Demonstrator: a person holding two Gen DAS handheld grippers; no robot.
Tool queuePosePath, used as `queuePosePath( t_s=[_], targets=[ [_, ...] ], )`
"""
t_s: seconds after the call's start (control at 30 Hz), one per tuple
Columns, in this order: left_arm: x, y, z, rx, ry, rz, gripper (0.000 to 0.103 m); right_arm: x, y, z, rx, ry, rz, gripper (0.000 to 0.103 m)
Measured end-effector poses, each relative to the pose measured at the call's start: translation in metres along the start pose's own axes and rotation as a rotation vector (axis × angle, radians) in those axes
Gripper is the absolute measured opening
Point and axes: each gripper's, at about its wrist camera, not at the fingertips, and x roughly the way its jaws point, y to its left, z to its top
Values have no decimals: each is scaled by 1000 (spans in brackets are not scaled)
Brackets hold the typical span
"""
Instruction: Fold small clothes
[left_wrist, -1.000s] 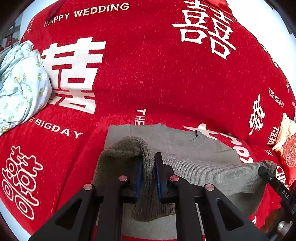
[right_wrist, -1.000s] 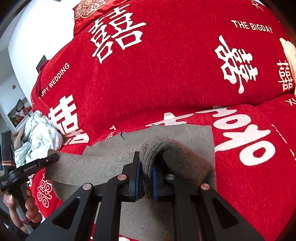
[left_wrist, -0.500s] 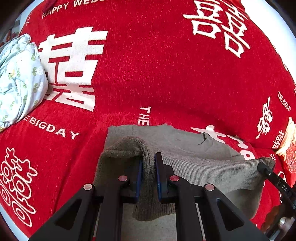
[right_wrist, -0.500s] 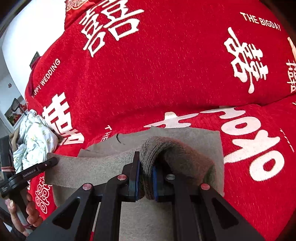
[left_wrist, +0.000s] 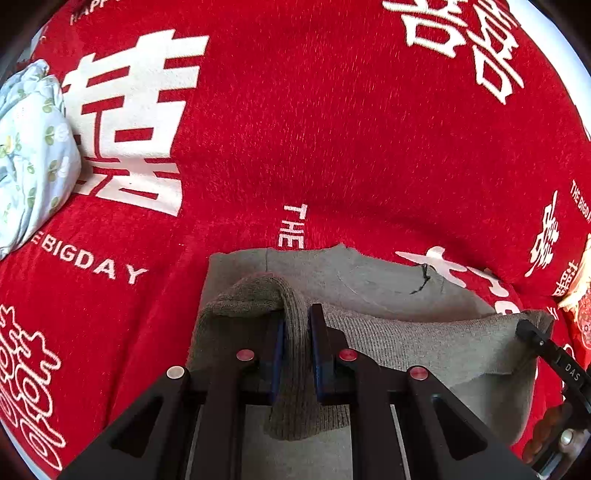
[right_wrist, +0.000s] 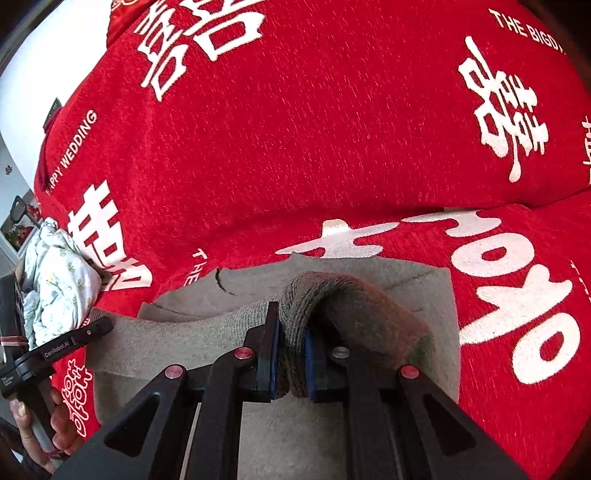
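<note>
Left hand-held gripper (left_wrist: 297, 354): clenched on a bunched fold of the grey knit garment (left_wrist: 388, 284), the knit pinched between the blue pads and drooping below them. Right hand-held gripper (right_wrist: 291, 356): likewise clenched on a thick roll of the same garment's edge.

The lifted edge spans taut between the two grips. From the left unit it runs toward 3 o'clock, where the right unit's tip shows. From the right unit it runs toward 9 o'clock.

The rest of the garment lies flat at 12 o'clock of both grippers, on a red wedding-print cover (left_wrist: 332, 129). Its long axis is crosswise to both. Neither hand is nearer.

Judgement: the held edge is to be carried toward 12 o'clock and laid over the flat part.

A floral bundle (left_wrist: 29, 155) sits well apart at 10 o'clock.
</note>
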Motion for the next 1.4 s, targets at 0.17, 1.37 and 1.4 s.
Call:
queuePosePath(
  t_s=[0.17,1.37,1.4],
  targets=[
    [22,-2,7,16,38,13,15,19,-13,3,52,31,-8,12],
    [88,-30,15,127,94,-48,77,70,26,19,-132,86,-47,75],
    [98,-32,17,149,109,6,77,80,28,20,-158,104,-79,75]
  ],
)
